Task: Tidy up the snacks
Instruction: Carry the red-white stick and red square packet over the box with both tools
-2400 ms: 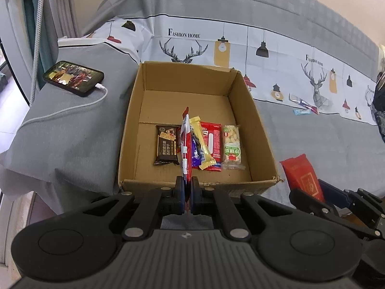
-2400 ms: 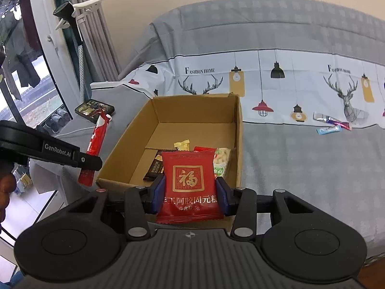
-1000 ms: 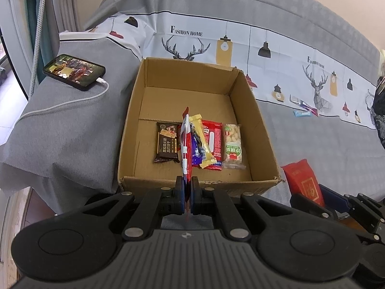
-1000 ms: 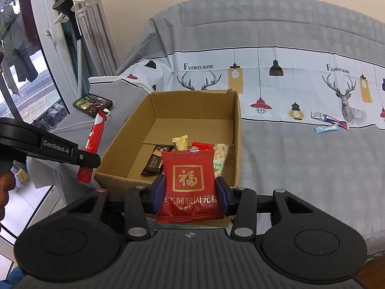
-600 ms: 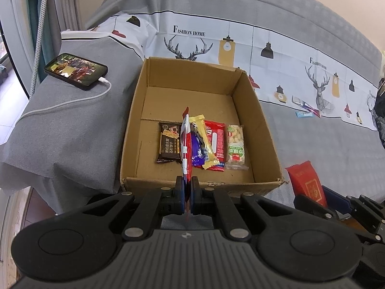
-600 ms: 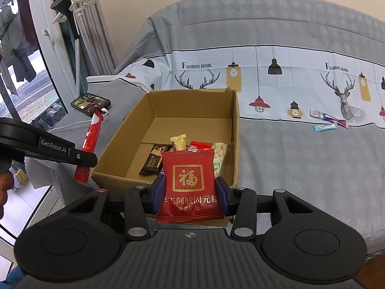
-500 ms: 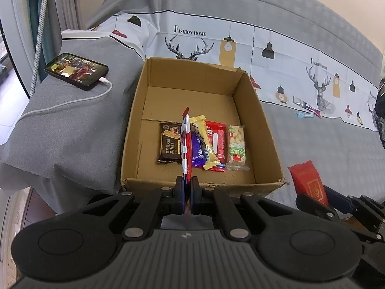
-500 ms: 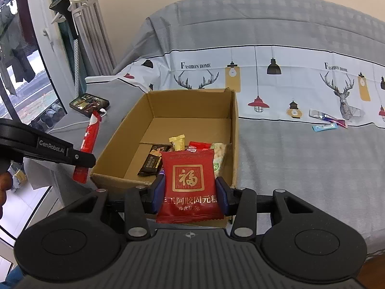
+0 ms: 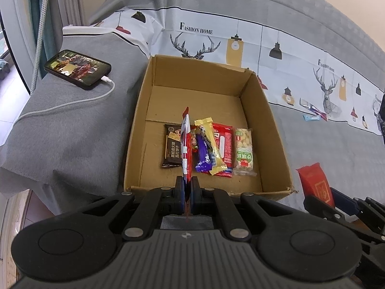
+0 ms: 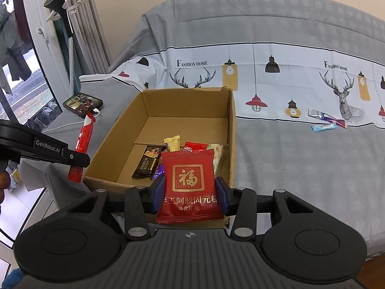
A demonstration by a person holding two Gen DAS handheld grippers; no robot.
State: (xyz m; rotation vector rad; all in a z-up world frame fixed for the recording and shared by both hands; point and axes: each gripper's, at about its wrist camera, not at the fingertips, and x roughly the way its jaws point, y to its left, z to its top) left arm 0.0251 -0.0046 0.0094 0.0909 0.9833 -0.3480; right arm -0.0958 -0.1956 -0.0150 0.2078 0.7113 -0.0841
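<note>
Left gripper (image 9: pixel 186 187): jaws are clamping together on a thin red stick packet (image 9: pixel 185 142), which is standing on edge over the near wall of the cardboard box (image 9: pixel 267 120).

Right gripper (image 10: pixel 190 192): jaws are gripping the side edges of a red pouch (image 10: pixel 189 183), near the box's near right corner.

Risks: the stick packet is likely to tip onto the row of snacks (image 9: pixel 216 149) if dropped upright; the pouch, held only by its edges, may slide out or be landing on the bed cover (image 10: pixel 288 149) outside the rim.

Views: only the right view is showing the stick packet's broad side (image 10: pixel 83 142), a window and two stray sachets (image 10: pixel 324 120). Only the left view is showing the whole snack row.
</note>
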